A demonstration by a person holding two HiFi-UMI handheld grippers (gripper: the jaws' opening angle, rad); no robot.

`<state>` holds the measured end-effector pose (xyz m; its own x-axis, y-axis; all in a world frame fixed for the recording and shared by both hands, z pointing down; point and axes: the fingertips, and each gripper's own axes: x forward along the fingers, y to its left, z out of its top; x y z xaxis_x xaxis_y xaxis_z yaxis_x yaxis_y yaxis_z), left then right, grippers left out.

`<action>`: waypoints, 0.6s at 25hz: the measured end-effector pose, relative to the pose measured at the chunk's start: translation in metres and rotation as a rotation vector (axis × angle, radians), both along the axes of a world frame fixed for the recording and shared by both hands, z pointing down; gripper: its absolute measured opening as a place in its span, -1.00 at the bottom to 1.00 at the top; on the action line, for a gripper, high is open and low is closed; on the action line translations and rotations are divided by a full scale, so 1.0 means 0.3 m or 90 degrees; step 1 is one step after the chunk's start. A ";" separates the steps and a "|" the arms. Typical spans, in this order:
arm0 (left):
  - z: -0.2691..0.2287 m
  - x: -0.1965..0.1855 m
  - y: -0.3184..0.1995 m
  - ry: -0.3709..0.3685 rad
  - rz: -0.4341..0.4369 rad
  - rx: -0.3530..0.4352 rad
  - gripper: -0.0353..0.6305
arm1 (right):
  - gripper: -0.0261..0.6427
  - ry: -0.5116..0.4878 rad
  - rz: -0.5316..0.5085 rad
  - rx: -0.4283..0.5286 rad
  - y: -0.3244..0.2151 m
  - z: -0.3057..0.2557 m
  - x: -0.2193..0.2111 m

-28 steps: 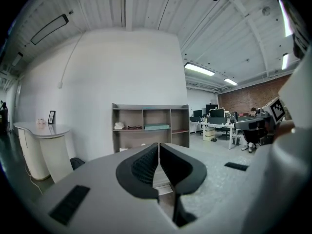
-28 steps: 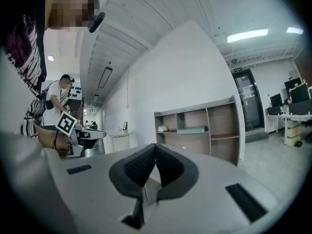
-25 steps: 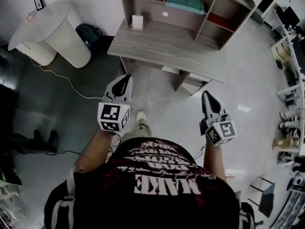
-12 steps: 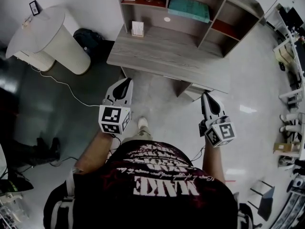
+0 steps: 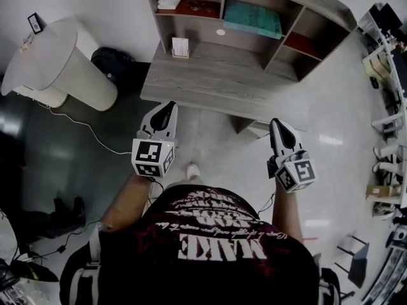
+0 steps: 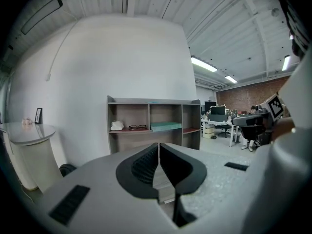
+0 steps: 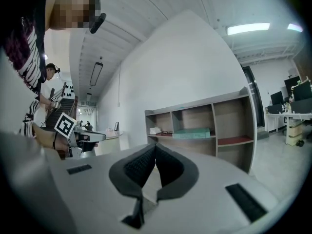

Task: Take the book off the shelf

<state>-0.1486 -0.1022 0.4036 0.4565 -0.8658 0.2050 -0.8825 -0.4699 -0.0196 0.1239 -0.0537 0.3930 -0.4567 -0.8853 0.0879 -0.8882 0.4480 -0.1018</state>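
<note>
A teal book (image 5: pixel 252 18) lies flat in the middle compartment of the grey wooden shelf unit (image 5: pixel 280 38) on the desk; it also shows as the teal book (image 6: pixel 165 126) and the teal book (image 7: pixel 191 133). My left gripper (image 5: pixel 167 105) is shut with nothing in it, held in front of the desk's near edge on the left. My right gripper (image 5: pixel 275 124) is shut and empty too, in front of the desk on the right. Both point toward the shelf and stand well short of it.
The grey desk (image 5: pixel 210 84) fills the space ahead. A white object (image 5: pixel 168 0) and glasses (image 5: pixel 205 5) lie in the left compartment, and a small calendar (image 5: pixel 180 47) stands on the desk. A round white table (image 5: pixel 60 59) and a dark bag (image 5: pixel 113 63) stand left. Office furniture (image 5: pixel 388 49) crowds the right.
The person has walked forward toward the desk; the shelf and desk now sit closer and lower in the head view. Both grippers stay shut and level.
</note>
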 end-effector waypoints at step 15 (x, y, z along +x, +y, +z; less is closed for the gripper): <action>0.033 -0.105 -0.258 0.032 0.049 0.000 -0.85 | -0.91 0.008 0.023 0.011 -0.220 -0.062 -0.175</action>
